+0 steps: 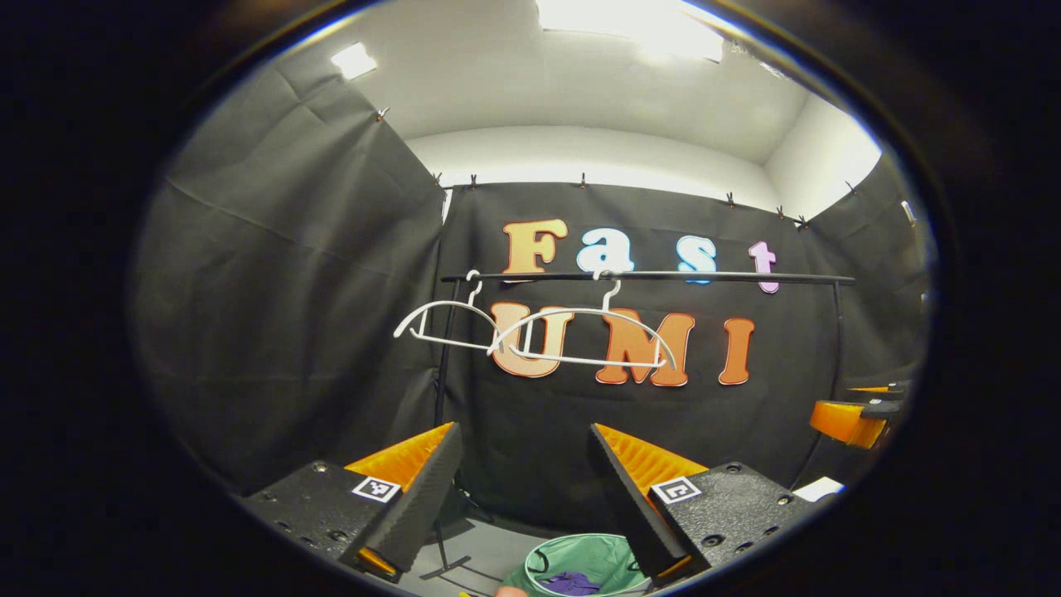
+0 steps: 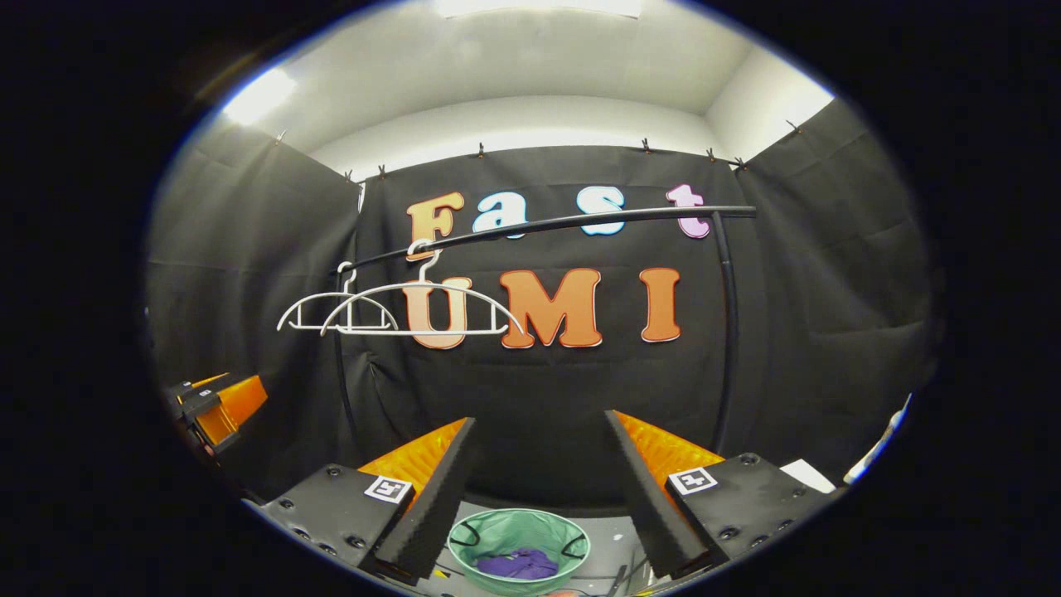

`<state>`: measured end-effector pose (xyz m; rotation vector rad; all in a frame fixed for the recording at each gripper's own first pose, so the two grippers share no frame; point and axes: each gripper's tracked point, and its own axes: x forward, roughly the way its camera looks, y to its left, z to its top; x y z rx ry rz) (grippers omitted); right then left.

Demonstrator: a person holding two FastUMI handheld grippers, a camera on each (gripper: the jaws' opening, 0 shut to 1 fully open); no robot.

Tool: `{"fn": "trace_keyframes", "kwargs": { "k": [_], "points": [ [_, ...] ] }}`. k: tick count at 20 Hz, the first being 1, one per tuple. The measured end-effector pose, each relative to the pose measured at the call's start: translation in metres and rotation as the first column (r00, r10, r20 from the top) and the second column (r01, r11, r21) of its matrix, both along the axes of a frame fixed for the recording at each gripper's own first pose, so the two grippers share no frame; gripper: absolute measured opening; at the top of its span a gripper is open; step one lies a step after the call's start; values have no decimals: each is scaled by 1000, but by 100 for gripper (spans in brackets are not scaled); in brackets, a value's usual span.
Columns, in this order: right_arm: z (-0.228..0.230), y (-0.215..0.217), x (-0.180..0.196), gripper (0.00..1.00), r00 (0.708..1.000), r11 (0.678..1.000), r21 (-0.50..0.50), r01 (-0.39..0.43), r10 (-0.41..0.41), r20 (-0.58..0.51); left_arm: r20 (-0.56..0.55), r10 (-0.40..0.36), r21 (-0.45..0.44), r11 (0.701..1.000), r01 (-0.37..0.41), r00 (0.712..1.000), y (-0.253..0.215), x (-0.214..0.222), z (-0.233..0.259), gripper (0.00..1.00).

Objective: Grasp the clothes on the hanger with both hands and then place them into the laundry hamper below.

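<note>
Purple clothes (image 2: 518,565) inside hamper (image 2: 489,531); hangers (image 2: 414,319) bare; both grippers released, holding nothing.

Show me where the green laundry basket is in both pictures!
Left gripper view: the green hamper sits at the bottom edge, just right of centre, partly behind the right finger.
Right gripper view: the hamper sits at bottom centre, between the two fingers.
Shared landmark: the two bare white hangers on the black rail, above the hamper.
</note>
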<state>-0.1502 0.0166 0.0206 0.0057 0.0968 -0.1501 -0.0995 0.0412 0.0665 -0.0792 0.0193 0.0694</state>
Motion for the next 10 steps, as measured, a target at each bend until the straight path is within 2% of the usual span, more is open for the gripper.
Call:
{"fn": "trace_keyframes", "kwargs": {
  "k": [4, 5, 8, 9, 10],
  "points": [
    [-2, -27, -20, 100, 1000, 1000, 29, 10, -10, -15, -4, 8, -34, 999, -8, 1000, -20, -16, 9, 92],
    [0, -34, -23, 97, 1000, 1000, 25, 15, -15, -5, 12, 7, -30, 1000, -7, 1000, -26, -19, 16, 92],
    [7, -45, -33, 98, 1000, 1000, -6, 14, -14, 10, 30, 35, -29, 999, -34, 999, -31, -29, 26, 91],
    [12, -45, -36, 100, 1000, 1000, -13, 9, -9, 23, 37, 31, -38, 999, -30, 999, -37, -32, 30, 92],
    [16, -45, -37, 98, 999, 1000, -24, 7, -6, 37, 34, 21, -42, 999, -20, 999, -42, -33, 30, 95]
  ]
}}
